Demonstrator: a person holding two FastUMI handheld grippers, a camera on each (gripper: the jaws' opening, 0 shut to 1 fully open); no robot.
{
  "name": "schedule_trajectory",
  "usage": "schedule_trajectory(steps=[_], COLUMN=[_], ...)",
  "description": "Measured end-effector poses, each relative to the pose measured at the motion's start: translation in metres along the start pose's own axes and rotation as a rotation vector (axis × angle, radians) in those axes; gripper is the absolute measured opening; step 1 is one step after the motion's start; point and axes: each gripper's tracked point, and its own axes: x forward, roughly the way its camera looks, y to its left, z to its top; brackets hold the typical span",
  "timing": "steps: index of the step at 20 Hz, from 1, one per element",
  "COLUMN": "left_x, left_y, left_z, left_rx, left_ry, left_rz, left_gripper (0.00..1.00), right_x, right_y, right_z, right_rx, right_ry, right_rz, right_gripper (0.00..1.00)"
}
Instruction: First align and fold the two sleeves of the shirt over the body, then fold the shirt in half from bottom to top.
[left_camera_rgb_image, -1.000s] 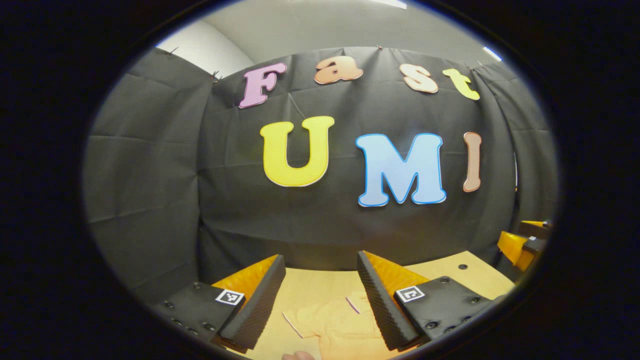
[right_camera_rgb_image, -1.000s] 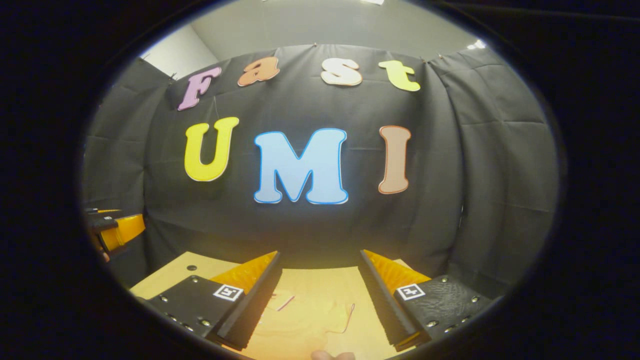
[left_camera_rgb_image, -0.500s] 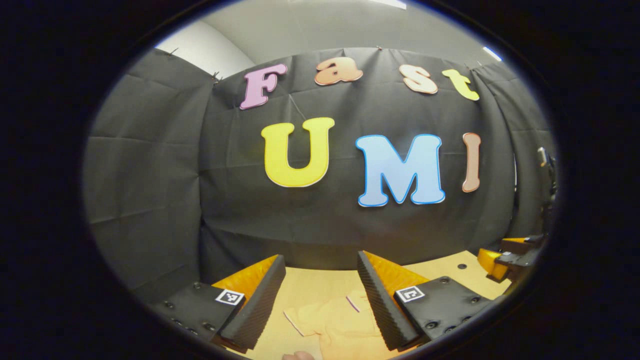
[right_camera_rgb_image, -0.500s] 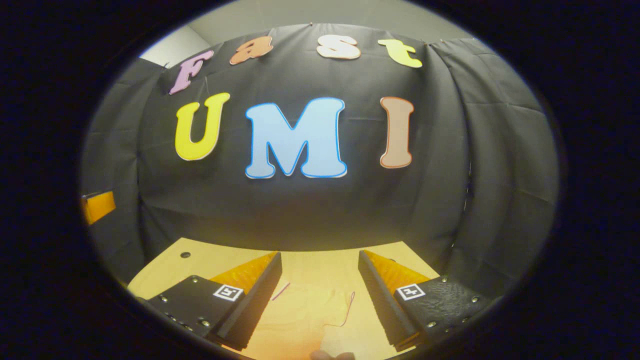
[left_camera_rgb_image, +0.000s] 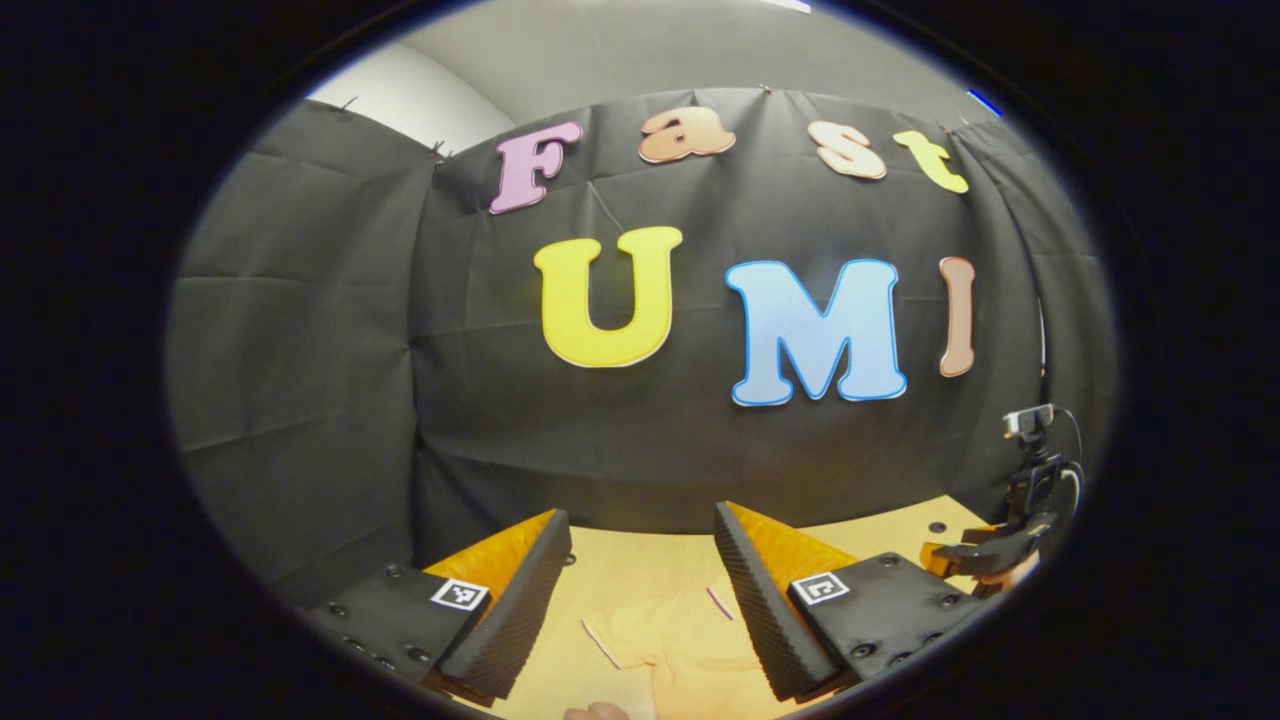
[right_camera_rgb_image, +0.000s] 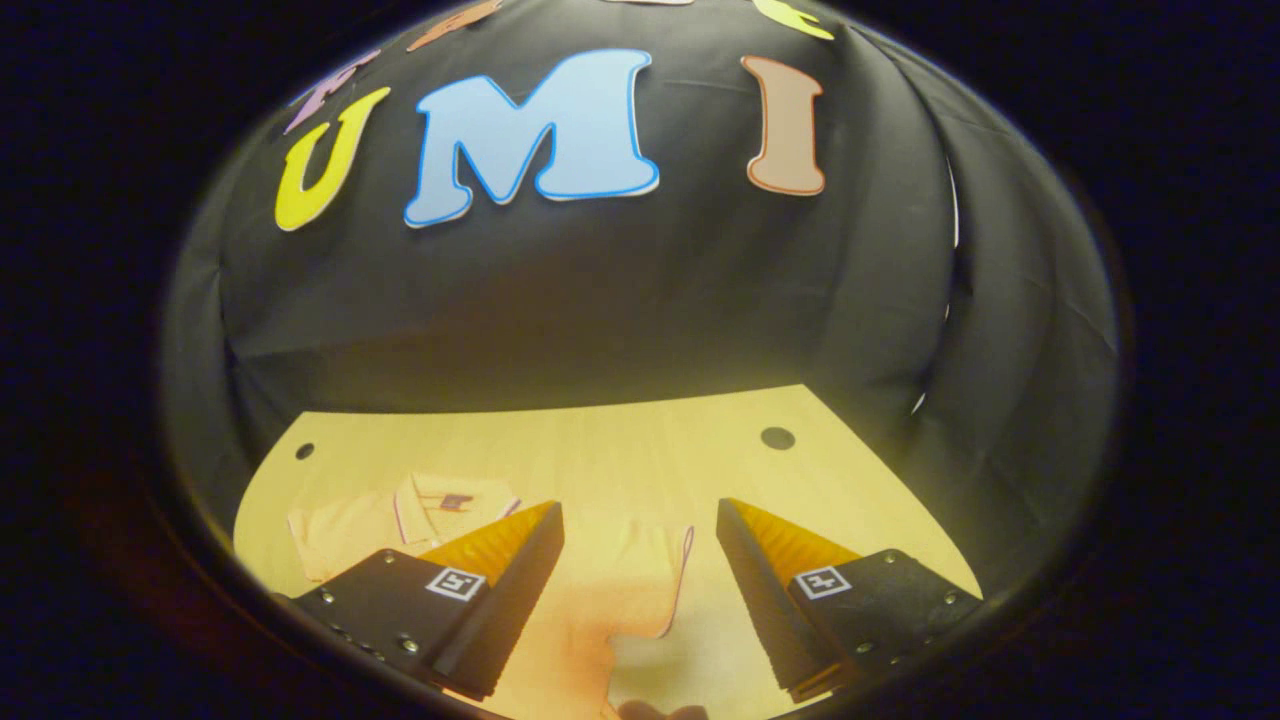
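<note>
Shirt (right_camera_rgb_image: 400, 520) lies flat on a pale wooden table (right_camera_rgb_image: 620, 450), pale orange, nearly the same tone as the wood. In the right gripper view the collar (right_camera_rgb_image: 440, 498) sits up-left and one sleeve (right_camera_rgb_image: 640, 575), edged with a thin dark trim, spreads between the fingers. Black cloth wall (left_camera_rgb_image: 300, 330) wraps the back and both sides of the booth, with a strip of grey ceiling (left_camera_rgb_image: 620, 50) above it in the left gripper view. Table's far edge meets the cloth; two small dark holes (right_camera_rgb_image: 777, 437) sit near its far corners. Bare wood lies open beyond the shirt and to the right of the sleeve.

Left gripper (left_camera_rgb_image: 640, 590) is held low and level, facing the wall, fingers spread wide and holding nothing, with shirt fabric (left_camera_rgb_image: 680, 640) on the table below the gap. Right gripper (right_camera_rgb_image: 640, 590) is tilted down toward the table, fingers wide apart and holding nothing, hanging over the sleeve. In the left gripper view the right gripper (left_camera_rgb_image: 985, 555) also shows at far right above the table edge, with a small camera on a stand (left_camera_rgb_image: 1030, 440) behind it. A fingertip (left_camera_rgb_image: 595, 712) peeks in at the bottom edge.
</note>
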Motion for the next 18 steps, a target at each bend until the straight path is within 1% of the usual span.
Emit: schedule_trajectory(steps=[4, 8, 12, 18], left_x=[0.009, 0.018, 0.026, 0.036], left_y=[0.011, 0.018, 0.020, 0.022], left_z=[-0.004, -0.008, -0.013, -0.018], left_rx=[0.009, 0.015, 0.019, 0.030], left_ry=[0.016, 0.035, 0.049, 0.062], left_rz=[0.027, 0.049, 0.057, 0.061], left_gripper=[0.94, 0.94, 0.94, 0.94], right_x=[0.040, 0.066, 0.082, 0.093], right_y=[-0.009, -0.013, -0.017, -0.013], right_z=[-0.034, -0.068, -0.095, -0.123], right_rx=[-0.030, -0.033, -0.038, -0.003], right_ry=[0.085, 0.186, 0.261, 0.341], right_rz=[-0.022, -0.029, -0.040, -0.040], right_gripper=[0.96, 0.96, 0.97, 0.96])
